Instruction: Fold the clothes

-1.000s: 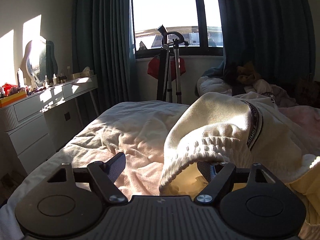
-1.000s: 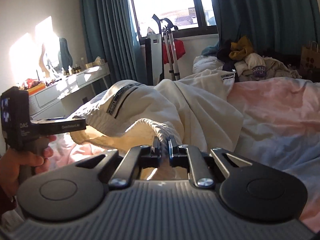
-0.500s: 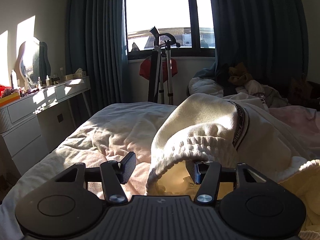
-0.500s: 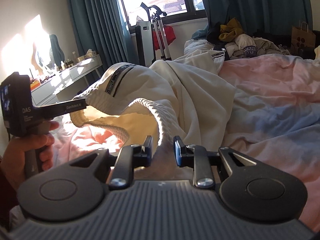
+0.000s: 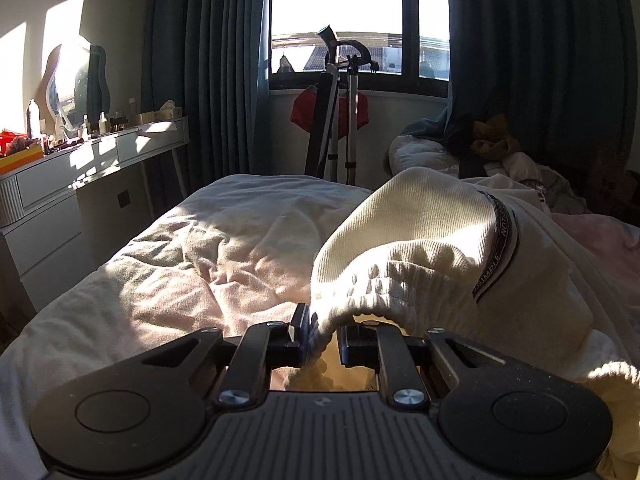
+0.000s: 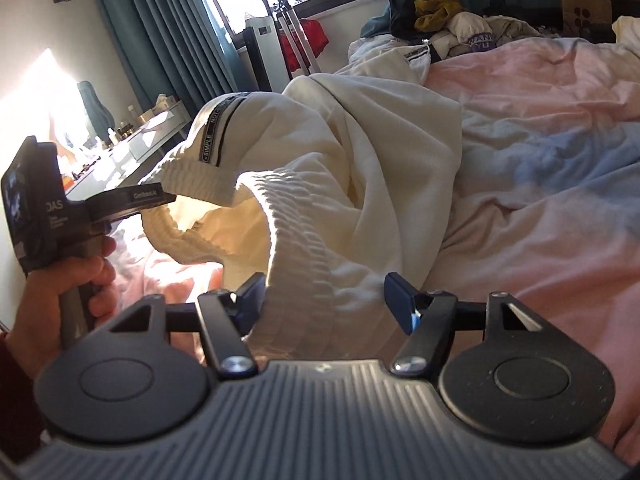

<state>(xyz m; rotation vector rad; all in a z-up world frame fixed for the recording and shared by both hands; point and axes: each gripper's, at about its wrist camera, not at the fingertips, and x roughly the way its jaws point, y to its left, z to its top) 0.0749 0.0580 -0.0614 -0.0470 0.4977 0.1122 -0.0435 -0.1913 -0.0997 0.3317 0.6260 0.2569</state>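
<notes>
The cream trousers (image 6: 360,152) lie rumpled on the bed (image 6: 540,208), legs trailing toward the window, the ribbed waistband (image 6: 296,264) nearest and gaping open. The left gripper (image 5: 322,334) has its fingers nearly together, pinching the waistband's left edge and lifting it a little off the bed. The right gripper (image 6: 324,300) has its fingers wide apart, with the waistband's right part lying between them, unheld. To do this well, the right fingers should close on the band at its outer end, level with the left grip, taking both layers of the elastic and not one only. Then the two grips can draw apart until the band is taut and flat, which should bring the legs into line. The cloth looks thick and soft, so a deep bite should hold better than a fingertip nip.
</notes>
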